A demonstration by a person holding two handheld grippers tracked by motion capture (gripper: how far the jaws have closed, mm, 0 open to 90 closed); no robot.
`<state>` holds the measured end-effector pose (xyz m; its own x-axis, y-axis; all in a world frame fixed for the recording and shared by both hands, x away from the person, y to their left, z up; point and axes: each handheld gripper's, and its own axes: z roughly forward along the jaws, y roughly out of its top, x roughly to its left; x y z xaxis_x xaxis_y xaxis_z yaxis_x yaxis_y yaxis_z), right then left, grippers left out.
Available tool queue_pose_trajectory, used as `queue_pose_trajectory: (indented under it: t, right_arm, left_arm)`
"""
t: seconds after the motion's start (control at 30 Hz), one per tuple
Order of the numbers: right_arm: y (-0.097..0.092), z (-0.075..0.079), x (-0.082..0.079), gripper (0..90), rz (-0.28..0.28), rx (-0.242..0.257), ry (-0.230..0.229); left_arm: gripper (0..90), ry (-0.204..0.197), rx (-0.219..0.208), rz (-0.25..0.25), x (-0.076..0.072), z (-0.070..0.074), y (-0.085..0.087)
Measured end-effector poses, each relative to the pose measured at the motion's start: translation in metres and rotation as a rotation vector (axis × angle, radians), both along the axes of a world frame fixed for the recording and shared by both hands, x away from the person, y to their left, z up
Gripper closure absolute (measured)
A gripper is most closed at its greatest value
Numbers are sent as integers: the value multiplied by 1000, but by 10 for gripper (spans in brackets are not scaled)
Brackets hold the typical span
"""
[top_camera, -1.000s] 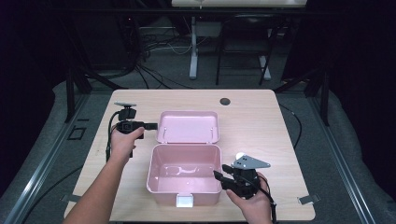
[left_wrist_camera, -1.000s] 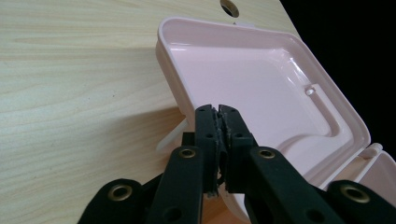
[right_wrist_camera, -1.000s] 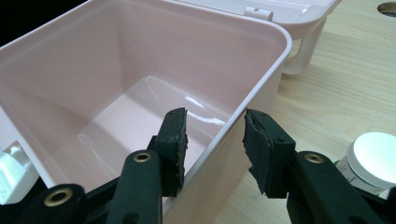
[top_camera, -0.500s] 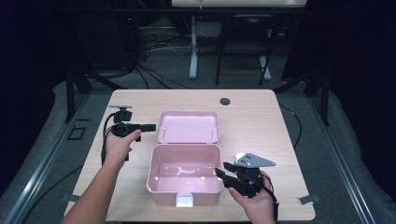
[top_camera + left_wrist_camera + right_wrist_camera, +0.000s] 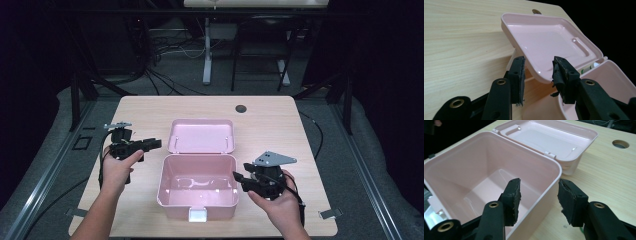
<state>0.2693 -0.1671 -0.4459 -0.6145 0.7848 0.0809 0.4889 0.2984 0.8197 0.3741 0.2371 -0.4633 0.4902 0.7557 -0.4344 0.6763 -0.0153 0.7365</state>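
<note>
Pink box (image 5: 197, 187) sits mid-surface, lid (image 5: 201, 135) swung fully back. We have just been opening both tools, left tool (image 5: 150, 144) and right tool (image 5: 239, 177), now wide, nothing gripped. Opening step looks done; next, back both clear.

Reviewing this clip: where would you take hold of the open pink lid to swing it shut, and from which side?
Grip the lid by its free far edge, opposite the hinges, coming from the table's far side. It lies flung back behind the box, so that thin rim is exposed for two jaws.
</note>
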Motion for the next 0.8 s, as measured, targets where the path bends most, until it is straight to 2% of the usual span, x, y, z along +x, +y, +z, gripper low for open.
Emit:
queue_pose_trajectory:
  t: [0.13,0.2,0.3,0.43,0.57,0.7,0.8]
  right_arm:
    - [1,6,8,523,1,-54,11]
    - [0,7,12,517,0,-59,21]
    - [-1,11,19,501,-4,-84,43]
    - [-2,12,31,481,-28,-144,75]
    - [-2,13,43,486,-35,-225,102]
    - [-2,14,54,487,-37,-264,132]
    - [-2,15,62,486,-39,-278,168]
  left_arm:
    - [588,-15,-5,9,-9,-3,6]
    - [570,-20,-4,17,-13,-4,6]
    - [560,-27,24,7,-17,-6,6]
    - [555,-35,29,-5,-23,-6,8]
    - [553,-52,40,-5,-26,-5,11]
    - [550,-59,30,-7,-30,-5,13]
    - [550,-62,41,-10,-32,-5,16]
